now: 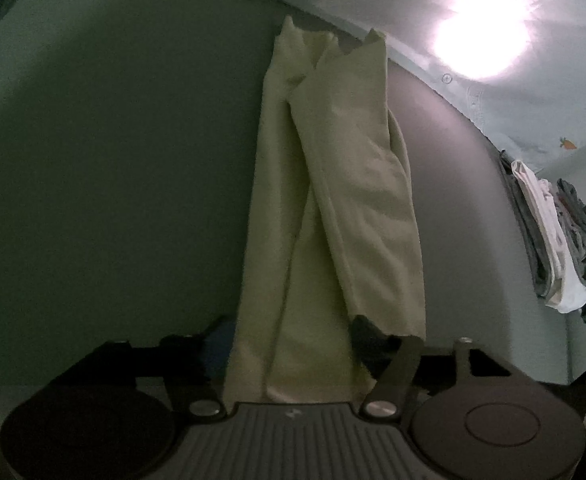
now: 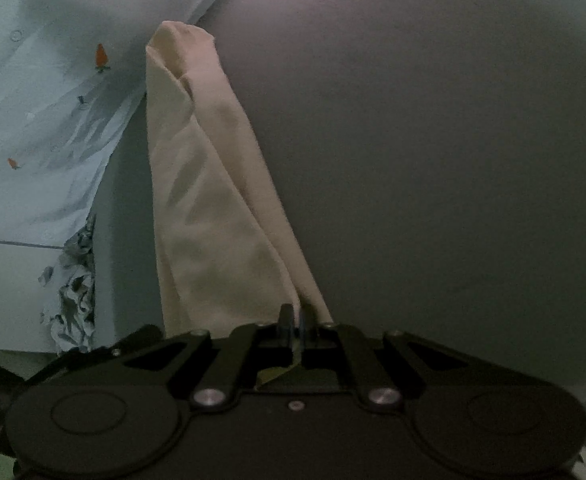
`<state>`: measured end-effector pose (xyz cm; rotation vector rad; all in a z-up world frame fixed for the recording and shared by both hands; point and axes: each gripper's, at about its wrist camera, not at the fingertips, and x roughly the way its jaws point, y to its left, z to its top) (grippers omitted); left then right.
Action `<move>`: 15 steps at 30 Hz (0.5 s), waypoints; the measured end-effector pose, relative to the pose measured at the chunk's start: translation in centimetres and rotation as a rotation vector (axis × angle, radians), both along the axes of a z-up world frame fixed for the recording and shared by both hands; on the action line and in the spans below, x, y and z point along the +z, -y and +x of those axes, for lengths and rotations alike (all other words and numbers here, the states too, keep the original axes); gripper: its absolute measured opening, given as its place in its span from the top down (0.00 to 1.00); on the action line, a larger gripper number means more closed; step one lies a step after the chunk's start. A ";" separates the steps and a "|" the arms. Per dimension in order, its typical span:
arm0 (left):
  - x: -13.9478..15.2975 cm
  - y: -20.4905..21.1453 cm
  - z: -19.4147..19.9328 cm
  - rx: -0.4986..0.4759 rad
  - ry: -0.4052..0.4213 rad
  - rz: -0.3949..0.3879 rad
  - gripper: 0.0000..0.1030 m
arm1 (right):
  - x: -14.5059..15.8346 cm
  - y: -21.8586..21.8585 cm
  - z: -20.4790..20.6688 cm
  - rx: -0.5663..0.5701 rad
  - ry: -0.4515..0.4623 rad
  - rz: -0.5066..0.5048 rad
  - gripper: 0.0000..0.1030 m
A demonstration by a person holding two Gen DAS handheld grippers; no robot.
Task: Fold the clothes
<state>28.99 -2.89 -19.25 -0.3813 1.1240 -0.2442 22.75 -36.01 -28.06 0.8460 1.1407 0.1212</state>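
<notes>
A long cream garment (image 1: 333, 184) lies lengthwise on the dark grey surface (image 1: 93, 160), folded into a narrow strip with loose layers on top. Its near end passes between the fingers of my left gripper (image 1: 293, 336), which stand wide apart on either side of the fabric. In the right wrist view the same cream garment (image 2: 205, 208) runs away from my right gripper (image 2: 296, 316). That gripper is shut, pinching an edge of the cloth between its fingertips (image 2: 285, 316). A small tail of fabric shows behind the jaws.
A light blue sheet with small carrot prints (image 1: 493, 92) (image 2: 33, 120) borders the grey surface (image 2: 433, 160). A stack of folded clothes (image 1: 565, 240) sits at the right. A crumpled grey-and-white patterned garment (image 2: 73, 292) lies at the left. Bright glare (image 1: 481, 36) falls on the sheet.
</notes>
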 end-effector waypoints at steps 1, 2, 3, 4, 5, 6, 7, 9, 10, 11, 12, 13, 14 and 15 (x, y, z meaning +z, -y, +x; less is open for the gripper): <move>0.0 -0.1 0.0 0.004 0.001 0.005 0.31 | 0.2 -0.1 0.1 0.005 -0.001 -0.010 0.94; -0.1 -0.2 0.1 0.010 -0.005 0.009 0.30 | 0.5 -0.1 0.2 0.009 0.000 -0.021 0.92; -0.3 -0.3 0.1 0.017 -0.010 0.010 0.30 | 0.8 -0.1 0.3 0.006 0.010 -0.033 0.83; -0.4 -0.4 0.2 0.027 -0.015 0.008 0.27 | 1.0 0.2 0.3 -0.008 0.028 -0.042 0.62; -0.6 -0.5 0.2 0.037 -0.021 0.002 0.25 | 1.2 0.5 0.2 -0.021 0.048 -0.042 0.56; -0.8 -0.7 0.2 0.046 -0.027 -0.010 0.24 | 1.3 0.8 0.3 -0.031 0.067 -0.036 0.55; -1.0 -0.9 0.2 0.053 -0.031 -0.025 0.24 | 1.4 1.1 0.4 -0.040 0.087 -0.031 0.55; -1.3 -1.0 0.1 0.062 -0.040 -0.054 0.24 | 1.0 1.4 0.7 -0.040 0.097 0.002 0.56; -1.5 -1.1 0.0 0.066 -0.044 -0.068 0.24 | 0.7 1.5 0.9 -0.036 0.097 0.021 0.57; -1.6 -1.1 0.0 0.069 -0.049 -0.083 0.24 | 0.4 1.6 1.0 -0.031 0.095 0.040 0.57; -1.7 -1.1 -0.1 0.069 -0.054 -0.098 0.24 | 0.1 1.6 1.2 -0.024 0.089 0.059 0.58; -1.9 -1.0 -0.2 0.061 -0.059 -0.115 0.24 | -0.2 1.6 1.3 -0.016 0.084 0.078 0.58; -2.1 -0.9 -0.3 0.053 -0.064 -0.131 0.24 | -0.5 1.5 1.5 -0.009 0.079 0.100 0.57; -2.3 -0.8 -0.4 0.046 -0.069 -0.146 0.25 | -0.9 1.5 1.6 -0.002 0.074 0.124 0.57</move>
